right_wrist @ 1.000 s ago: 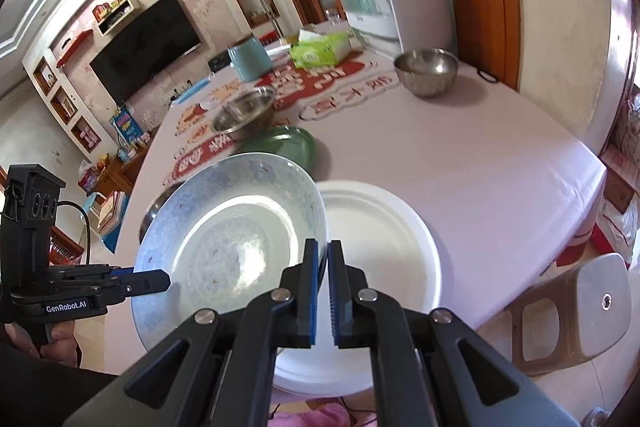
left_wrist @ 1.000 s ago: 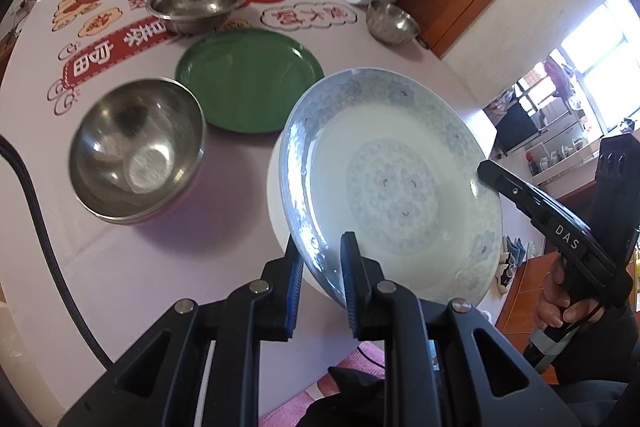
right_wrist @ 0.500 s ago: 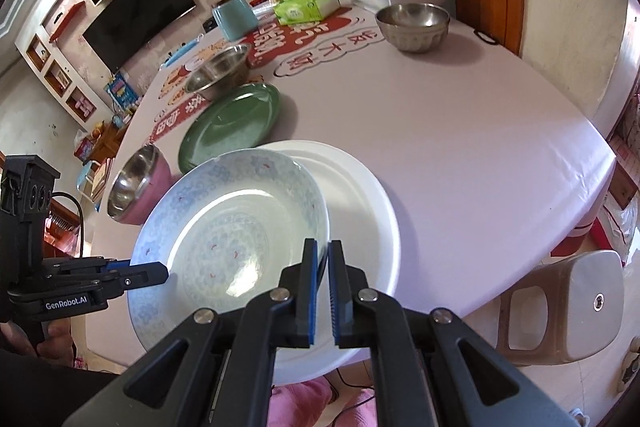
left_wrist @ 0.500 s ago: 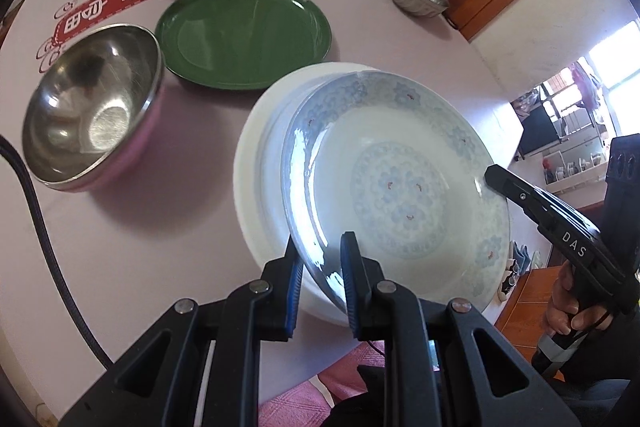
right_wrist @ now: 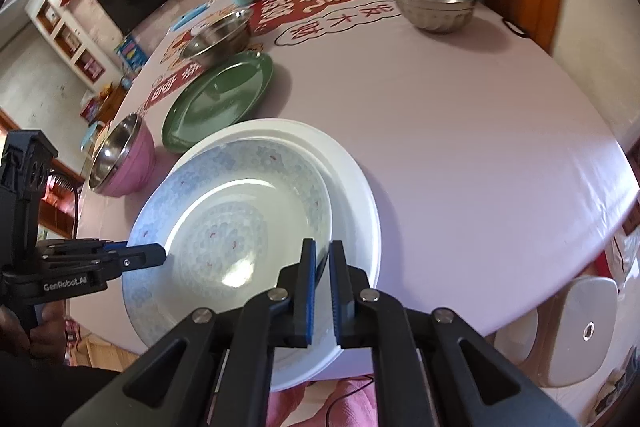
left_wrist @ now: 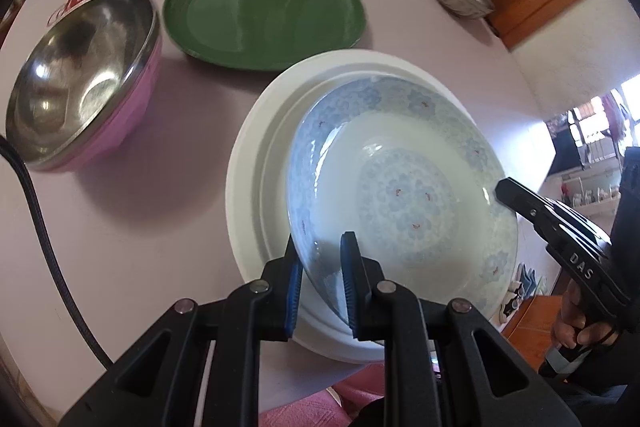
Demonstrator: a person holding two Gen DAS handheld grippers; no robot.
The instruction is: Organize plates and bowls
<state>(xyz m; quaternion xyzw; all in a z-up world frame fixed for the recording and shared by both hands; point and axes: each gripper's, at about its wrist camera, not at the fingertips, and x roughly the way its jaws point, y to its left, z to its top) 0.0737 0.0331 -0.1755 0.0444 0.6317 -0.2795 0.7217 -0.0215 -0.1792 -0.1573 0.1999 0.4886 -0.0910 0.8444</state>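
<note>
My left gripper [left_wrist: 320, 283] pinches the near rim of the blue flower plate [left_wrist: 404, 187]. My right gripper [right_wrist: 322, 267] pinches the rim on the other side. I think I am stacking this plate on the white plate [right_wrist: 352, 179], which lies right under it on the table [right_wrist: 460, 131]. Next I should set it flat, then let go gently. The green plate [left_wrist: 260, 7] and pink bowl [left_wrist: 80, 75] wait nearby.
</note>
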